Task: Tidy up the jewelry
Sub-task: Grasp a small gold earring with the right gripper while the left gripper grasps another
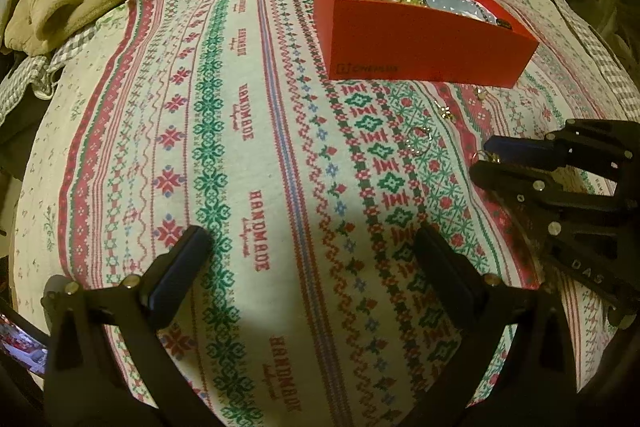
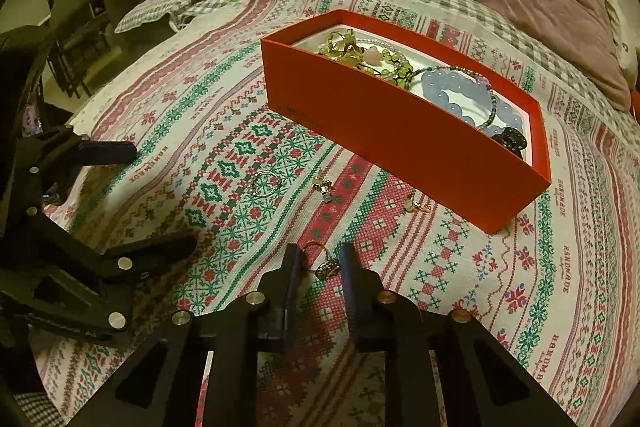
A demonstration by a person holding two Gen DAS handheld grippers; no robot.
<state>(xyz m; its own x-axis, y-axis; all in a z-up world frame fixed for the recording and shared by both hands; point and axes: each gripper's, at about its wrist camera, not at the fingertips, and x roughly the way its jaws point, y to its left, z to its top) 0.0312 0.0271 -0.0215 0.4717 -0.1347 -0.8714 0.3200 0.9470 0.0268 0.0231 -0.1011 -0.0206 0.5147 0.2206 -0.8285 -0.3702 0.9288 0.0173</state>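
Held the right gripper low over the patterned cloth, with a gold ring with a dark stone lying directly between its two fingers, just behind the tips. Filled almost the whole gap with that ring, band toward the left finger and stone toward the right one, so could not tell whether the pads were already pressing it or only standing beside it. Found no real long axis in the ring; saw it lying rather flat, the band opening facing upward and forward. Kept the left gripper wide open and holding nothing, over bare cloth, well apart from this ring and clearly farther from it than the right one. Noted the red box ahead and slightly to the right of the right fingers, already holding a blue bead bracelet and other pieces. Counted three more loose pieces on the cloth between ring and box: a thin hoop, a small gold piece and an earring just beside the box wall. Could not make out the small pieces in detail. Judged a short lift forward and right toward the box as the likely next move.
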